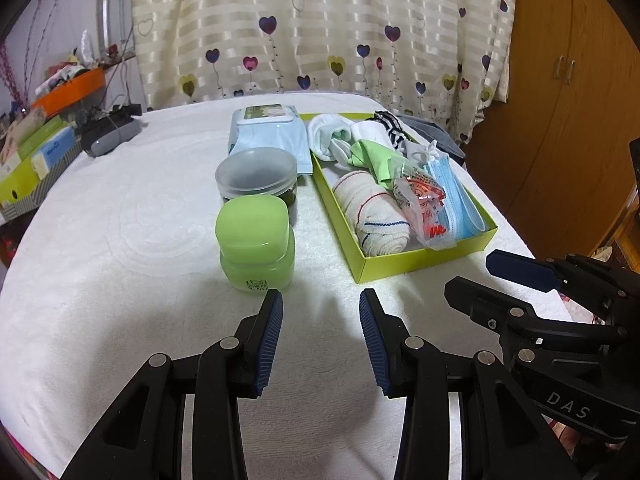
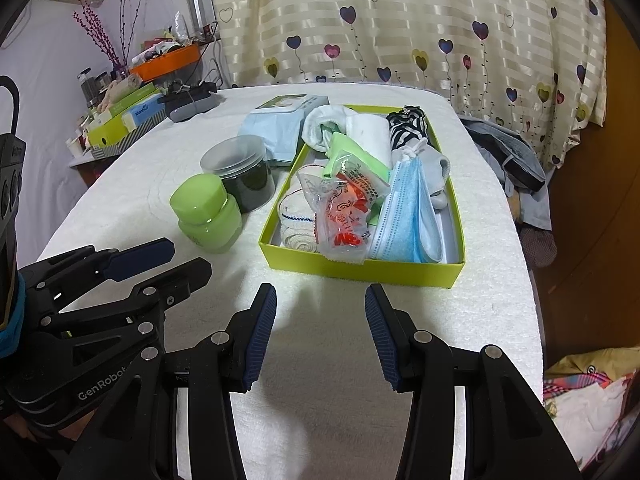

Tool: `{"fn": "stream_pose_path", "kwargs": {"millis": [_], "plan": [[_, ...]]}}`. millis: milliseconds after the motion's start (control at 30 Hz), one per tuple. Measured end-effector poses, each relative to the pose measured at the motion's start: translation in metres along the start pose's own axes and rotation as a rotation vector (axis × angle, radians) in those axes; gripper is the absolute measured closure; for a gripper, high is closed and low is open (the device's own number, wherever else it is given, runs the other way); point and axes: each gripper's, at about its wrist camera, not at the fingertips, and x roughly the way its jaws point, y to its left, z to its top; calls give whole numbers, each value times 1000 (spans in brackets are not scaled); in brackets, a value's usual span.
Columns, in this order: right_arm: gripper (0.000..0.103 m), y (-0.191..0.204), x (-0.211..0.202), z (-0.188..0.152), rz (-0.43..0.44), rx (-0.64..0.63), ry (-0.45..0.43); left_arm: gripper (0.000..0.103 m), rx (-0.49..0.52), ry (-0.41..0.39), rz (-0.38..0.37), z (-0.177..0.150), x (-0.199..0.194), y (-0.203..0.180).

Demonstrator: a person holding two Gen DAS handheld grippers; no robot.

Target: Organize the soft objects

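Soft objects are seen packed in a shallow lime-green cardboard box [image 2: 360, 270] on the white towel-covered counter [image 2: 472, 308], beyond both tools. Nearest, the left hand-held gripper [image 1: 321, 336] and the right hand-held gripper [image 2: 320, 334] are held side by side above bare towel, each with its jaws released and nothing between them.

Just beside the box's left wall, a pale green plastic jar with a rounded square lid [image 1: 254, 236] is stood, with a clear round lidded tub of dark contents [image 1: 257, 178] behind it; either could be knocked over if a reach towards the box is swung wide.

Inside the box, a crinkly clear packet with red print [image 2: 346, 210] is laid over a rolled cream bandage with a blue stripe [image 1: 374, 216], touching a stack of light blue face masks [image 2: 412, 216]. A pinch there is judged likely to snag a neighbour or an ear loop and drag it out.

Farther back, white rolled socks [image 1: 330, 136], a bright green folded cloth [image 1: 374, 158] and a black-and-white striped fabric [image 2: 406, 124] are crowded together. A pale blue soft wipes pack [image 1: 276, 134] is left outside the box.
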Motion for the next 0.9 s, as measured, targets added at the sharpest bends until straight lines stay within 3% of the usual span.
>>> {"fn": "stream_pose_path", "kwargs": {"millis": [900], "plan": [[55, 1, 3, 0, 1, -5, 2, 64, 9, 5, 0, -2, 4, -1]]}}
